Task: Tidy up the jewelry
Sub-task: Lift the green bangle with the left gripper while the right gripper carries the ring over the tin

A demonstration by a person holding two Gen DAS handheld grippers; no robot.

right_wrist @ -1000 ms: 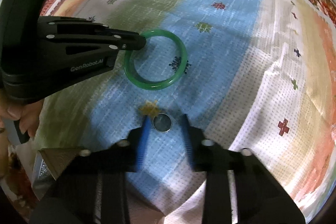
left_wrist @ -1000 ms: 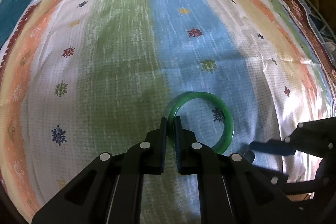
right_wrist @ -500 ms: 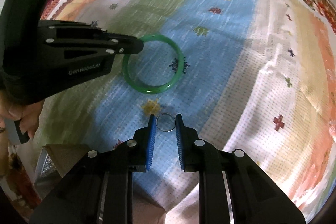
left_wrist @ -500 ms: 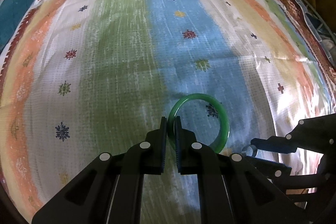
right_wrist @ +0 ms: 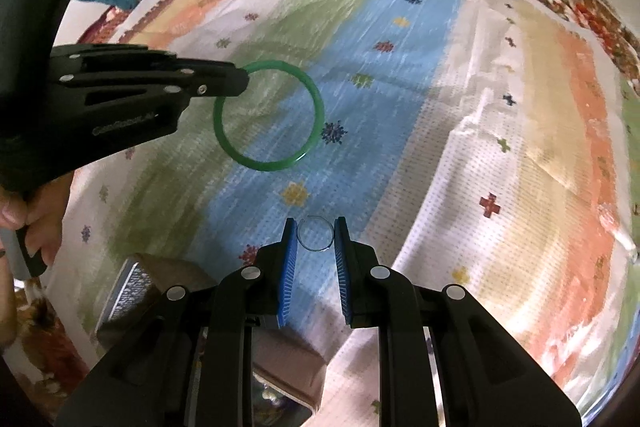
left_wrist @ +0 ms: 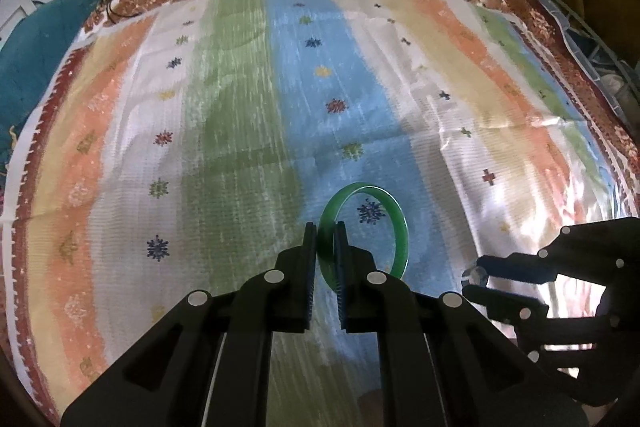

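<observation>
From my left wrist view, my left gripper (left_wrist: 325,235) is clamped on the rim of the green bangle (left_wrist: 401,239), its two dark pads pressed against the near left part of the hoop. The bangle stands tilted above the blue stripe of the striped cloth (left_wrist: 224,131), around the middle of the cloth and nearer its near edge than its far floral border. At the right edge of this view my right gripper (left_wrist: 474,277) pinches the small clear ring (left_wrist: 472,274).

From my right wrist view, my right gripper (right_wrist: 315,239) has its blue pads closed on the small clear ring (right_wrist: 315,234), one pad on each side, over the blue stripe. To the upper left my left gripper (right_wrist: 244,83) holds the green bangle (right_wrist: 269,115) by its rim, clear of the cloth (right_wrist: 520,131). A hand (right_wrist: 36,223) grips the left handle at the left edge. An open cardboard box (right_wrist: 160,267) sits under my fingers at the cloth's near edge.
</observation>
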